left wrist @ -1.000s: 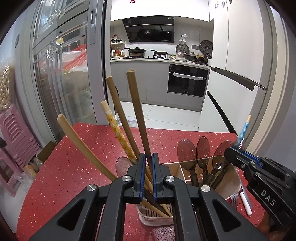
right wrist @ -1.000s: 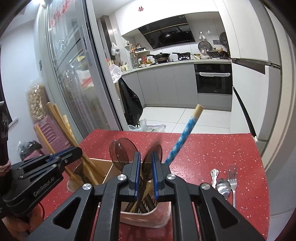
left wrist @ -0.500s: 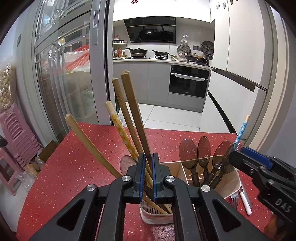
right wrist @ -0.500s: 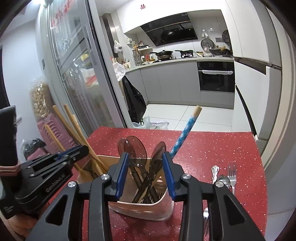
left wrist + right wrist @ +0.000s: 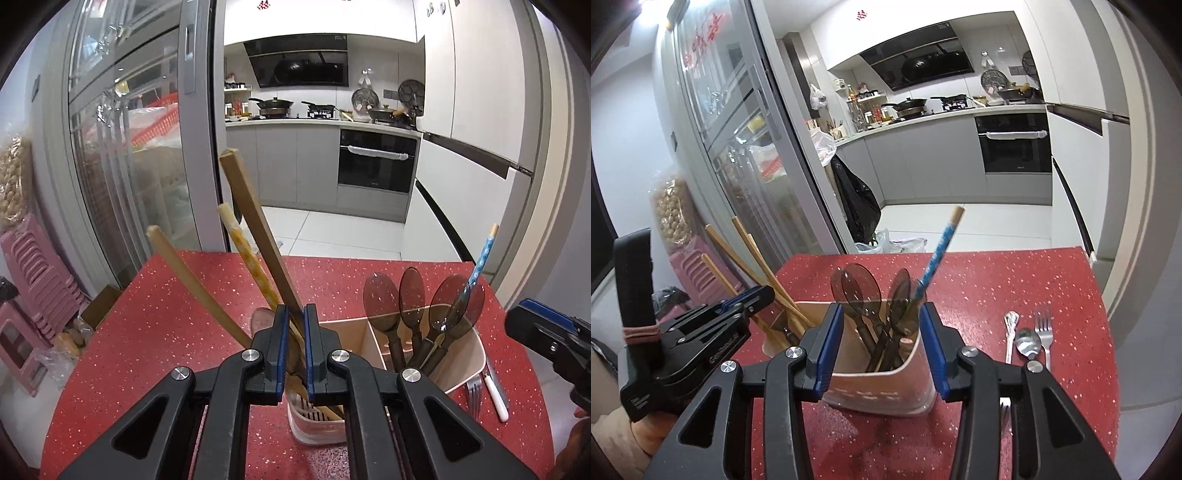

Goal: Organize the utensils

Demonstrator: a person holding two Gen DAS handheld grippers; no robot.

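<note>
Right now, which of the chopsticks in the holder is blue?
The blue patterned chopstick, standing alone among the dark spoons in the holder's right compartment; the others in the left compartment are plain wood or yellow.

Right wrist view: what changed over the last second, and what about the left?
The right gripper opened, letting go of the blue-patterned chopstick, which now stands in the utensil holder among the brown spoons. The left gripper stayed shut on a wooden chopstick. Metal cutlery unmoved.
</note>
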